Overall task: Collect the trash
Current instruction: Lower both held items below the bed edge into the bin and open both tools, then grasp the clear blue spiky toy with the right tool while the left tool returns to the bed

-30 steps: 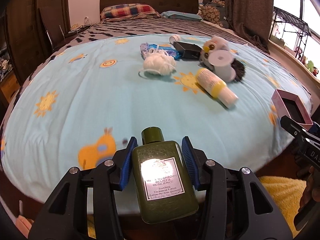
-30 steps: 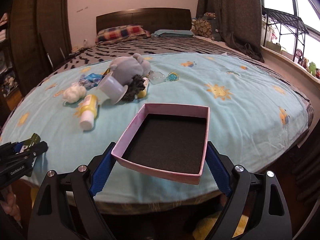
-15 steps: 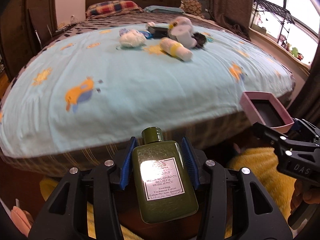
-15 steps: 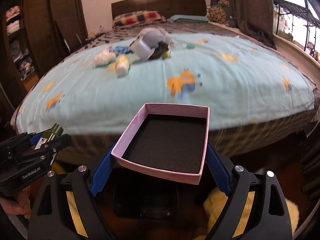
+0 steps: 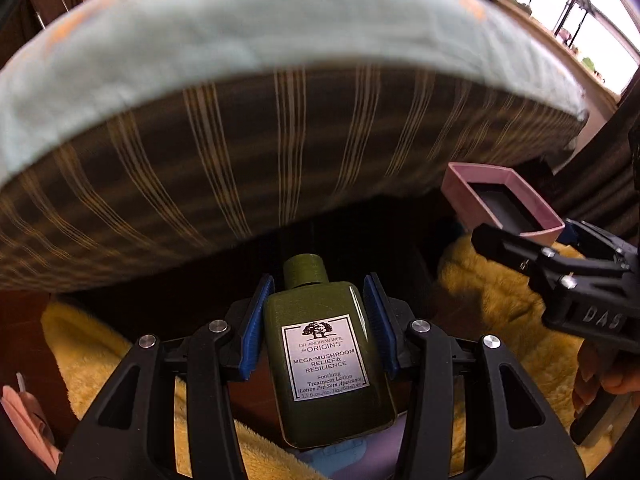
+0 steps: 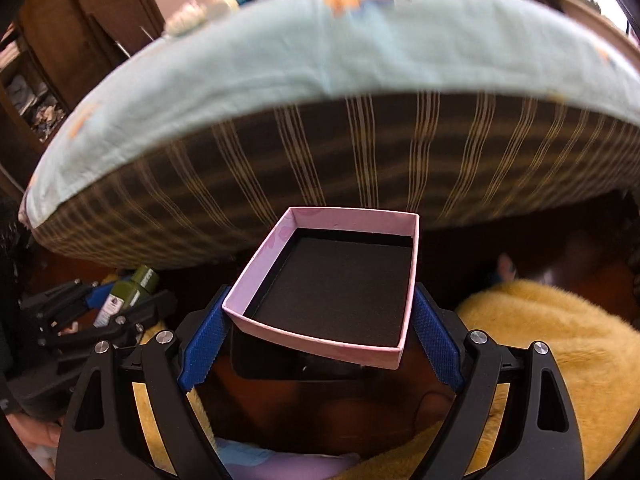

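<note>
Right gripper [image 6: 320, 316] clamped on shallow pink cardboard box [image 6: 332, 280]; left gripper [image 5: 316, 320] clamped on dark green lotion bottle [image 5: 326, 360].
Both tilted downward beside striped mattress edge [image 5: 240, 152], above yellow fluffy rug [image 5: 500, 300]: could slip out early or clip mattress.

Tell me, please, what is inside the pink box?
The pink box, held in the right gripper, shows only a black foam lining; no items lie on it. Anything under the foam is covered.

left gripper [image 5: 318, 322] jaws clamped, right gripper [image 6: 320, 320] jaws clamped wide, both angled down
</note>
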A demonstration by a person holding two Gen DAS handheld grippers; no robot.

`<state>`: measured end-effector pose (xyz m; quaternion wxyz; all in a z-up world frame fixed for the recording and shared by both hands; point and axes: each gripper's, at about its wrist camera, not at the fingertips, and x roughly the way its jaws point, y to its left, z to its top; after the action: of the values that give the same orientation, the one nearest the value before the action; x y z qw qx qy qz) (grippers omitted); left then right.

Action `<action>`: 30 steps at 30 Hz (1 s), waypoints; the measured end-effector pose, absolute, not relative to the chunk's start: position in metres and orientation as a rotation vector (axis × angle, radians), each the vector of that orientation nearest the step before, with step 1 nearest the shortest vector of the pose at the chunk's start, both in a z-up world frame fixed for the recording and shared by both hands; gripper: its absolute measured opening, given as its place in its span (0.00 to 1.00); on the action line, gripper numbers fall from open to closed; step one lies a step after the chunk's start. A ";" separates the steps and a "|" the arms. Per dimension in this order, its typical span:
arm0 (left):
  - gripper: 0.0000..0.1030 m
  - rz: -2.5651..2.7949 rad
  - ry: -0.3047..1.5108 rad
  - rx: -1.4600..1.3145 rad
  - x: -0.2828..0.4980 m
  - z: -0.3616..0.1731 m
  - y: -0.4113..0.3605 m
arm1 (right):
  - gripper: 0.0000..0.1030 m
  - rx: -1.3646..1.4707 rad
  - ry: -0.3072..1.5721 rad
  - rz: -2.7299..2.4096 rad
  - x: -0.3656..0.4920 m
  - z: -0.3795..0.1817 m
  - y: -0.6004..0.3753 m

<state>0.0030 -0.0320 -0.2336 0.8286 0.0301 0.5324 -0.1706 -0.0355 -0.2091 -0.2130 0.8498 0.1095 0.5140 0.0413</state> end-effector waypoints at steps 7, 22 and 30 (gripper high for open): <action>0.43 -0.389 1.259 0.069 0.015 -0.284 -0.039 | 0.85 0.266 1.183 0.105 -0.016 -0.251 -0.207; 0.57 -0.407 1.300 0.082 0.028 -0.304 -0.046 | 0.86 0.289 1.241 0.104 0.008 -0.263 -0.200; 0.71 -0.373 1.229 0.086 0.026 -0.274 -0.034 | 0.86 0.288 1.149 0.066 0.007 -0.235 -0.217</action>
<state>0.0263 -0.0338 -0.2741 0.7999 0.0403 0.5730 -0.1739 0.0067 -0.2167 -0.2350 0.8292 0.1355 0.5414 0.0311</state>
